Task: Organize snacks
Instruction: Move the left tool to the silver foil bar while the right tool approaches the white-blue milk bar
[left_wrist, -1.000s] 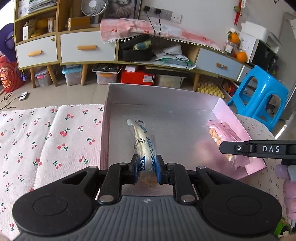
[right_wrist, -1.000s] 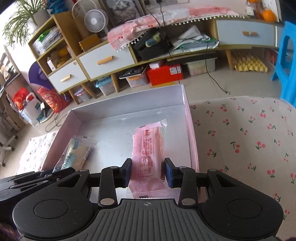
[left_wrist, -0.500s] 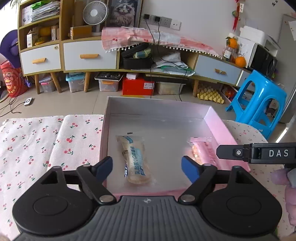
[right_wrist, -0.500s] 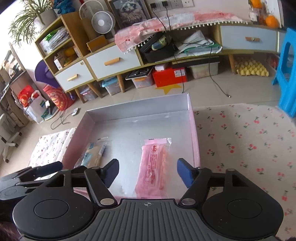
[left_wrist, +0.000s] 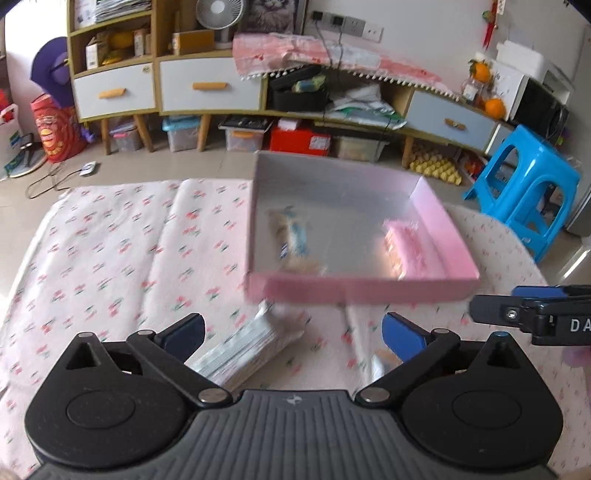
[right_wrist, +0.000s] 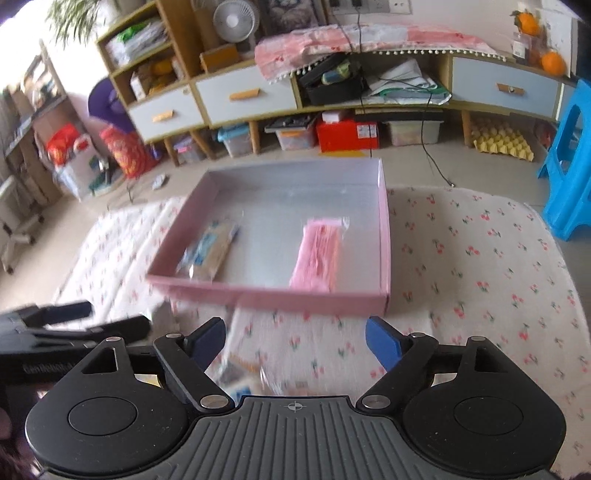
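Two snacks down in the pink box, both tongs empty and clear of it!

The pink snack packet (right_wrist: 317, 258) lay flat on the silver floor near the right wall of the pink box (right_wrist: 273, 297), its long axis running from the near wall toward the far one; the blue-and-white snack packet (right_wrist: 208, 253) lay beside the left wall, angled a touch, also lengthwise front to back. Side by side and well apart, they looked laid out in rows to leave room between. The right tongs (right_wrist: 295, 345) had just been opening and stood wide apart, nothing between them; the left tongs (left_wrist: 291, 338) too, spread wide over more packets (left_wrist: 251, 349) waiting on the cherry-print cloth (left_wrist: 110, 258).
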